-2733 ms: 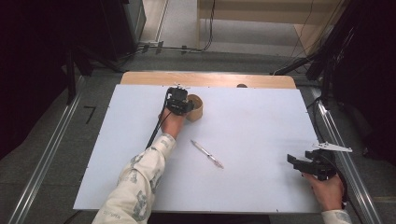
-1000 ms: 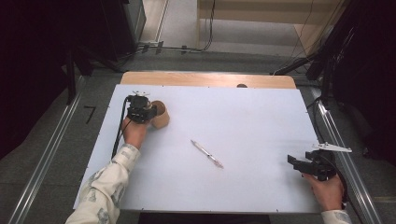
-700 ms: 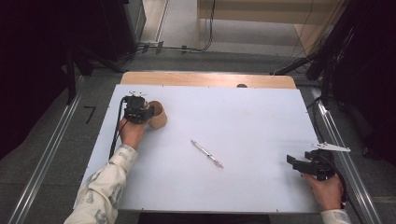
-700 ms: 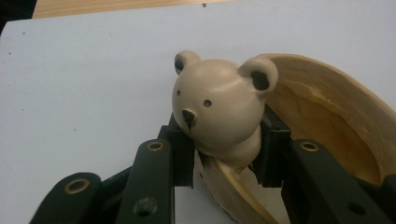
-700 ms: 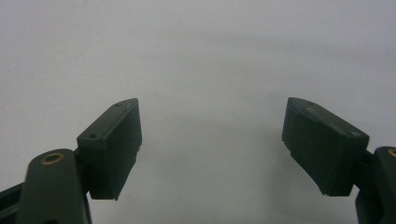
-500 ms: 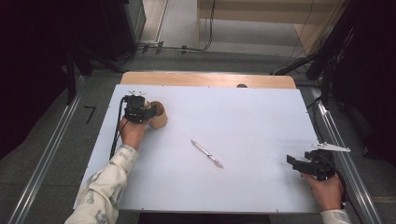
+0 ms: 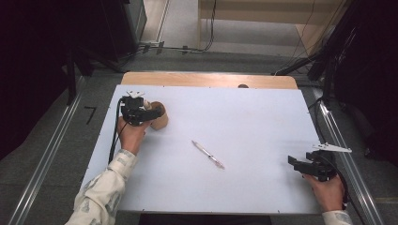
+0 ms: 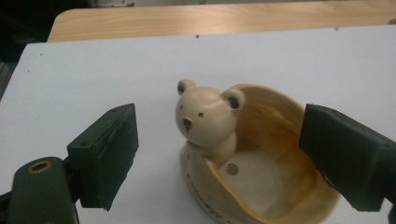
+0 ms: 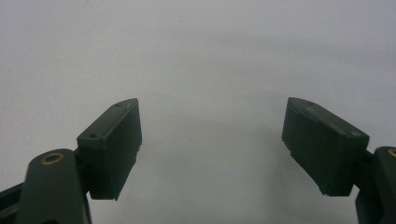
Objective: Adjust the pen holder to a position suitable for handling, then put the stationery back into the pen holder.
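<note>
Left hand-held gripper (image 8: pixel 219 163) gapes around the bear bowl (image 8: pixel 252 154) at ten o'clock: stiff, likely breakable, best pinched by its rim.

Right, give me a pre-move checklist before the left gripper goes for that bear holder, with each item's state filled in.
1. Left gripper open: ok, the jaws stand wide apart.
2. Bear holder between the jaws: ok, it sits in the gap, neither jaw touching it.
3. Holder upright on the white table: ok, its base rests flat and the bear head faces the camera.
4. Holder free of contents: ok, the bowl looks bare apart from a small hole in its floor.
5. Pen clear of the holder: ok, it lies mid-table, well apart.
6. Right gripper out of the way: ok, open at the table's right edge, nothing between its jaws.
</note>
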The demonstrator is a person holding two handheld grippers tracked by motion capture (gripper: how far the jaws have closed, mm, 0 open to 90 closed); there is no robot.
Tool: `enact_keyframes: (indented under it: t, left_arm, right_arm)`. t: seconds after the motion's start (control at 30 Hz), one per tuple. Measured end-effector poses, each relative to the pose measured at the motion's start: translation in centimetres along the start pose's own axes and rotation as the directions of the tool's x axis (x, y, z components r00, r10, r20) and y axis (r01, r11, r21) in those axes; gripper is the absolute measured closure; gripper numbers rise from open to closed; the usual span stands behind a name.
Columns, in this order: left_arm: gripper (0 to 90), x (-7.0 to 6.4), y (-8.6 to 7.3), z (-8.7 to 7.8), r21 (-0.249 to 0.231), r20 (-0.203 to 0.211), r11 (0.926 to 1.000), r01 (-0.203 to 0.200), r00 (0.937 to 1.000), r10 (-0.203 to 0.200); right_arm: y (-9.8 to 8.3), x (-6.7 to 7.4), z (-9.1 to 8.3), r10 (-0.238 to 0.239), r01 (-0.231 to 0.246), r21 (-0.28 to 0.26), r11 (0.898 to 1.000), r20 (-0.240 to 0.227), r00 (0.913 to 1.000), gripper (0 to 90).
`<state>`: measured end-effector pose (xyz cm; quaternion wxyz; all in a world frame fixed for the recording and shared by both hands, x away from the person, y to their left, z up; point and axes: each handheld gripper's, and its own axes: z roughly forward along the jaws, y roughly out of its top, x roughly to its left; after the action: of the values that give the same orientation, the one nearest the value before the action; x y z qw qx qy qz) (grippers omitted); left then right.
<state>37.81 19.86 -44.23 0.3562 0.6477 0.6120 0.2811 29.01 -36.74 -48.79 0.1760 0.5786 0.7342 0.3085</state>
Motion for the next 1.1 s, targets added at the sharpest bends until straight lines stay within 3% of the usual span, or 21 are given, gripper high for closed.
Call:
enact_keyframes:
  t: [0.47,1.1]
  left_arm:
    - [11.7,-1.1,-0.5,-1.9,-0.045,0.056,0.999,-0.007,0.9984,0.01]
    - [12.5,-3.3,-1.4,-2.6,-0.041,0.123,0.9984,-0.039,0.9915,0.044]
  right_arm:
    - [0.1,0.2,0.1,0.001,-0.001,0.004,1.0,0.0,1.0,18.8]
    - [0.1,0.2,0.1,-0.001,0.001,0.004,1.0,-0.002,1.0,18.8]
